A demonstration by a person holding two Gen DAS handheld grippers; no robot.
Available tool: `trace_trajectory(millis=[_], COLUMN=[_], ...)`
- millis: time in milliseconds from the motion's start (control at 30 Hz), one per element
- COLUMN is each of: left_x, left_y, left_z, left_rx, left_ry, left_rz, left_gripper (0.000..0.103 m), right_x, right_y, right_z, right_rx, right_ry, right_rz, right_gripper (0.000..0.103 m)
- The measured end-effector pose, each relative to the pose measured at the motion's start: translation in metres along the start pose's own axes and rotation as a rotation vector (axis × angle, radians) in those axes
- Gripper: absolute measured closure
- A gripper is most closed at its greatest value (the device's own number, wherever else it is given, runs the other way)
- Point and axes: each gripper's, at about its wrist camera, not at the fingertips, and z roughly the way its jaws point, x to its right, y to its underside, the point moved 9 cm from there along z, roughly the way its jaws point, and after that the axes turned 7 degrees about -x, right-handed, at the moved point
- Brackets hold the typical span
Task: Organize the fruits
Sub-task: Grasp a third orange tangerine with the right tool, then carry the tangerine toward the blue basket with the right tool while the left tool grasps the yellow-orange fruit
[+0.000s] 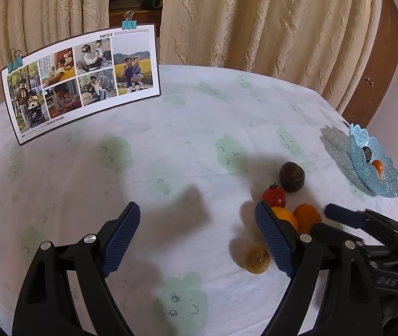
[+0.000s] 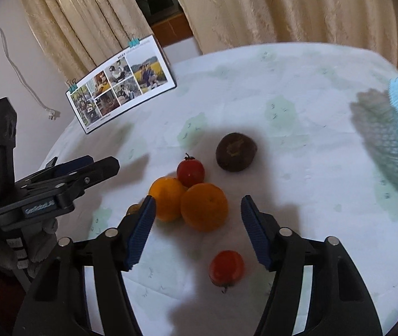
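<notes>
My right gripper point(image 2: 197, 231) is open over the orange point(image 2: 204, 206), not touching it. My left gripper point(image 1: 197, 239) is open, empty.

A home's living or dining room: cream damask curtains point(image 1: 255, 19) hang behind a counter point(image 1: 199, 117) spread with a white cloth printed with green cartoon faces, where a family photo collage point(image 1: 82, 81) stands propped beside a brown wooden cabinet door point(image 1: 378, 64).
</notes>
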Motion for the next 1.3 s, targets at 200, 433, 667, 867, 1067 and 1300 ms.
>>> trace_trajectory(millis=[200,433,667,867,1067,1300], left_x=[-0.001,0.002,0.02,0.048,0.071,0.078], left_y=[0.001,0.003,0.007,0.014,0.018,0.022], left_z=[0.0,0.006,0.008,0.017,0.032,0.049], left_rx=[0.0,-0.012,-0.014,-0.036,-0.055,-0.094], left_ry=[0.004,0.002,0.015,0.036,0.029,0.02], left_rz=[-0.004,0.002,0.049,0.117,0.174,0.192], left_gripper=[0.019,0.019,0.019,0.019,0.019,0.039], right_x=[0.004,0.012,0.03,0.051,0.061,0.067], right_y=[-0.004,-0.003,-0.005,-0.008,-0.009,-0.007], right_z=[0.014,0.01,-0.012,-0.035,-0.049,-0.062], right_rx=[-0.045,-0.044,0.039,0.12,0.168,0.208], right_ry=[-0.06,-0.072,0.024,0.103,0.137,0.17], right_rz=[0.039,0.067,0.085,0.115,0.131,0.126], right_gripper=[0.05,0.063,0.063,0.063,0.063,0.063])
